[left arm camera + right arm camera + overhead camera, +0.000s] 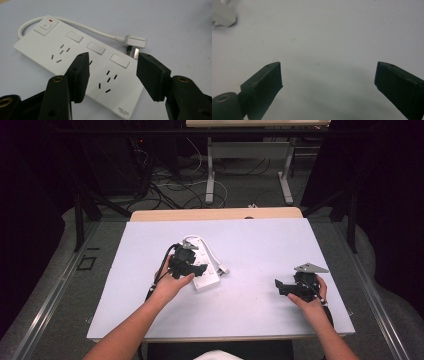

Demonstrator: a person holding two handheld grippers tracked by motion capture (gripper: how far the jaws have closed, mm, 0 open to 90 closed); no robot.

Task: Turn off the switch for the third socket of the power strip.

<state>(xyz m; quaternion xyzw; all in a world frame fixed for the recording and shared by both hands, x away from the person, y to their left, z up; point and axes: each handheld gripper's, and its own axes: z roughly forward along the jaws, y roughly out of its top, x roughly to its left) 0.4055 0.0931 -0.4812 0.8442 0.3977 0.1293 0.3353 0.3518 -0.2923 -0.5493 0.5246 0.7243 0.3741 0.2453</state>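
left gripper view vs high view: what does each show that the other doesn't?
Left gripper view alone: the power strip's detail, meaning its round button with a red light, three blank switch plates, socket slots, and a logo at the corner; also the plug's metal pins.

High view alone: both forearms, the right tongs held apart over bare white table, and floor cables behind.

Both: the white strip with its cord and plug, with the left tongs parted just above it, nothing gripped.
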